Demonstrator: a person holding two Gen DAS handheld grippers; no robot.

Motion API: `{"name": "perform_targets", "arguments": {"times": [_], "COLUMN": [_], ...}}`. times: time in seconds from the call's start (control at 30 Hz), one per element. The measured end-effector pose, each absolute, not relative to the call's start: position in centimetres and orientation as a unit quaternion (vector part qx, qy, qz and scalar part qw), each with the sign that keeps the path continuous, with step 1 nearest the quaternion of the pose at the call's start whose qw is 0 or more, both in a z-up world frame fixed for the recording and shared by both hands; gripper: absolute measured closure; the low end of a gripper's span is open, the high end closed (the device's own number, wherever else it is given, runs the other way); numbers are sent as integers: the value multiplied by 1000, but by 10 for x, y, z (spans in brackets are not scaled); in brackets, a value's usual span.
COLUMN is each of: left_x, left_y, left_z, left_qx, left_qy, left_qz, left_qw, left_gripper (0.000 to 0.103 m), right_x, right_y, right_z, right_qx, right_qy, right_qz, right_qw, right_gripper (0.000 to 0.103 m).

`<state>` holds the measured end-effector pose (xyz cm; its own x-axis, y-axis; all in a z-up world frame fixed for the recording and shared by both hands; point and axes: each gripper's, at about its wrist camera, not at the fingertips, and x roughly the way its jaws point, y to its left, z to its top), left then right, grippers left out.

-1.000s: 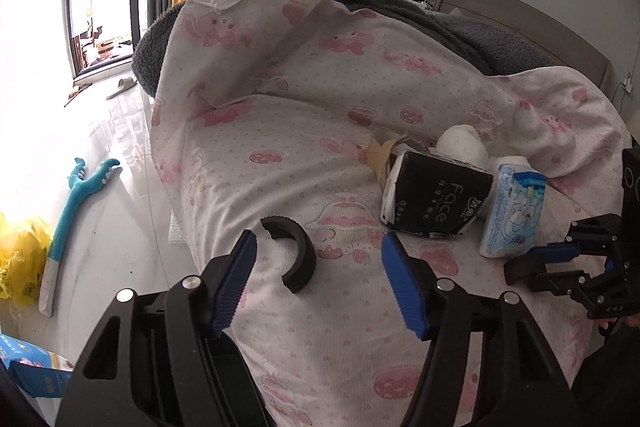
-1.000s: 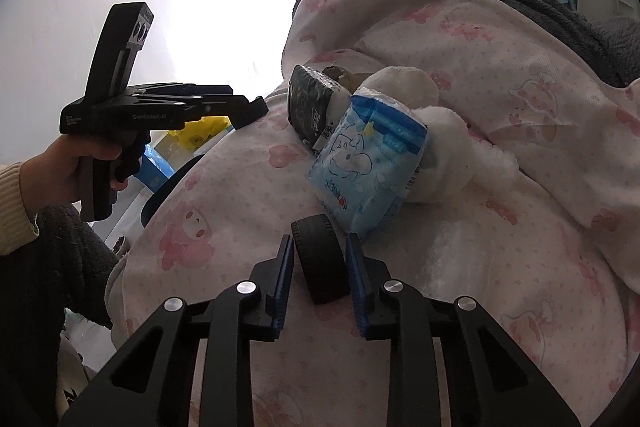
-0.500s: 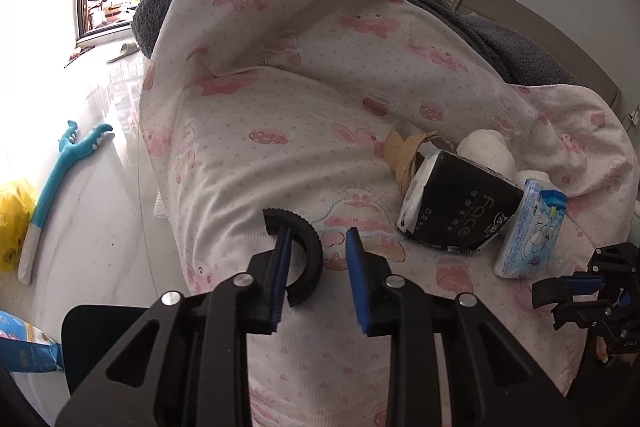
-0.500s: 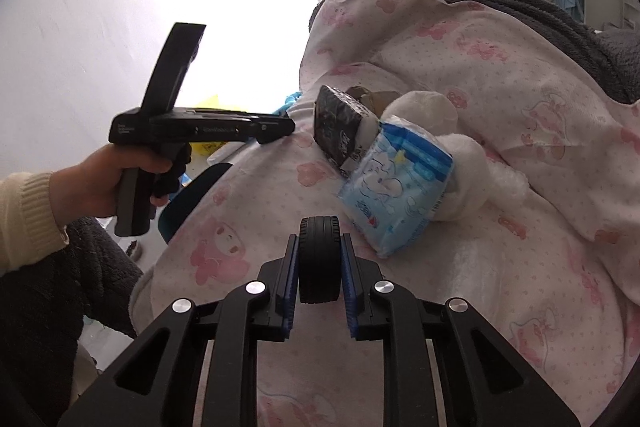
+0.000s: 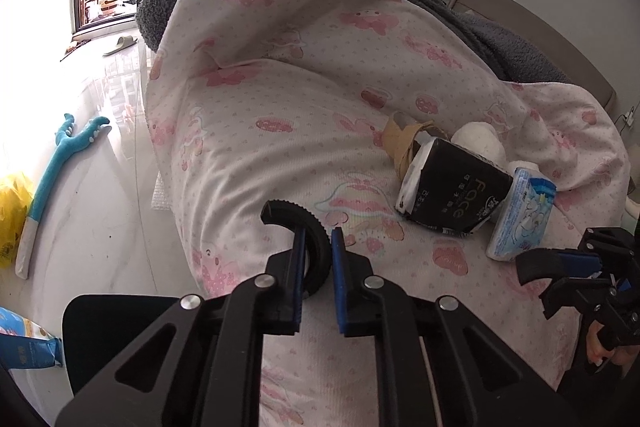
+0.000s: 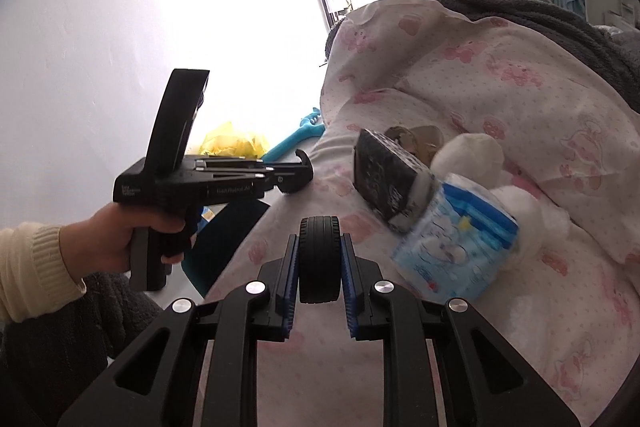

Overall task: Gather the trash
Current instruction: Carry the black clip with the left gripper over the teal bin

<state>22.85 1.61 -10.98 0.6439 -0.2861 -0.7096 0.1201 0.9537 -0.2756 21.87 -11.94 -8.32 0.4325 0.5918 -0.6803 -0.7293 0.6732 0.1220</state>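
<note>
Closing just now, left tool (image 5: 316,267) pinches the black half-ring (image 5: 298,223).

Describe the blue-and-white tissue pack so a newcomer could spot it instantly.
On the pink cartoon-print quilt, find the cluster of clutter near its right side. The blue-and-white tissue pack stands at the cluster's right end, against a black tissue pack. It alone is pale blue with cartoon drawings.

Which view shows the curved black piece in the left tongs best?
The left wrist view: the curved black piece sits clamped between the left tongs, its ridged arc plain. The right wrist view shows it small and side-on.
</note>
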Motion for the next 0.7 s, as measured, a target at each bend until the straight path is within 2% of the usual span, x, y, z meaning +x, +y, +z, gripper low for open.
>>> {"name": "perform_targets", "arguments": {"times": [0.33, 0.7], "left_x": [213, 190], "left_y": [43, 91], "left_z": [-102, -128], "left_qx": [-98, -83], "left_qy": [397, 438], "left_qz": [-105, -62], "left_qw": [906, 893], "left_gripper": [89, 89], "right_x": [228, 234], "right_y": [-68, -1], "right_z": [-83, -96], "right_qx": [-83, -85], "right_qy": [362, 379], "right_qz": [385, 378], "right_qw": [845, 840], "right_gripper": [83, 83]}}
